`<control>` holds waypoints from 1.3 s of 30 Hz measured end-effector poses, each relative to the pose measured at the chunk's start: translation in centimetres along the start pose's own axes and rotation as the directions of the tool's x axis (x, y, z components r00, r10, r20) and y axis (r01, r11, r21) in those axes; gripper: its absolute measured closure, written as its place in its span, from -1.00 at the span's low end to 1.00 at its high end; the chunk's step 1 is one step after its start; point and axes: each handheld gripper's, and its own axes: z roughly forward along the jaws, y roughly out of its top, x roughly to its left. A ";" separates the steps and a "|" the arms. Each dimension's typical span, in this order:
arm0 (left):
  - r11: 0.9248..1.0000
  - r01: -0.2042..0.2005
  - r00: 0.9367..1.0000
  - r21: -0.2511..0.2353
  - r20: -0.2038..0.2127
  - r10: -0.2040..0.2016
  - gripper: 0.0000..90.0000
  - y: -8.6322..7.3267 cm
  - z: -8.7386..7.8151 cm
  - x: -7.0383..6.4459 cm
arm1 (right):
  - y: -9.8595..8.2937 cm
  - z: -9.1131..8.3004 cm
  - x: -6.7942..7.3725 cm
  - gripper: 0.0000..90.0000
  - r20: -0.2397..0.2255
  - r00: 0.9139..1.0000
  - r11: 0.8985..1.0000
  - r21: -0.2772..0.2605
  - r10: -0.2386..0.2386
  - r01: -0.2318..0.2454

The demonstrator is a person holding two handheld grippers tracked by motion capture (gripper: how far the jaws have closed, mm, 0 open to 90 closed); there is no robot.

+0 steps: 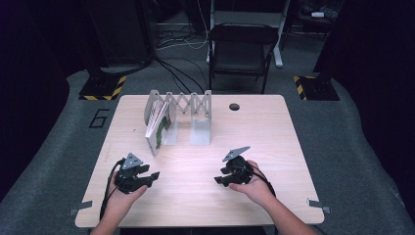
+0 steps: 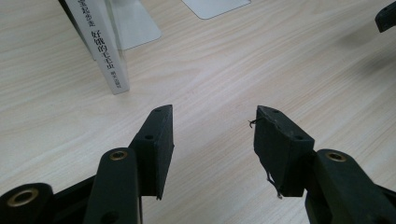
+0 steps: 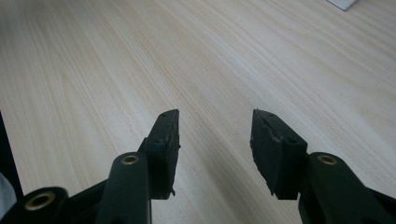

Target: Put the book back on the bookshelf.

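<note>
The left gripper (image 1: 155, 175) hangs low over the near left part of the wooden table (image 1: 254, 147), jaws spread with bare wood between them and nothing in their grasp. The right gripper (image 1: 217, 180) sits opposite it on the near right, likewise spread and holding nothing, its tips turned toward the other. Beyond the left gripper, closest to it, a thin book (image 1: 159, 128) with a white spine stands tilted against the left end plate of a grey expanding bookend rack (image 1: 195, 105) at the table's far side, well apart from both grippers.
</note>
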 end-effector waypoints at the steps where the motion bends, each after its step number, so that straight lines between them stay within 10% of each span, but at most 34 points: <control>1: 1.000 0.000 1.000 -0.006 -0.006 0.000 0.06 -0.1 0.1 0.0 | 0.0 0.0 0.0 0.16 0.000 1.000 1.000 0.000 0.000 0.000; 33: 1.000 0.001 0.999 0.019 0.039 -0.002 -0.02 -1.7 2.8 0.4 | -2.6 1.1 0.7 0.15 0.100 0.995 1.000 0.005 -0.018 0.018; 39: 1.000 0.015 0.999 -0.013 -0.046 -0.015 -0.14 -1.4 3.2 1.3 | -3.3 0.5 0.6 0.14 0.134 0.991 1.000 0.003 -0.029 0.028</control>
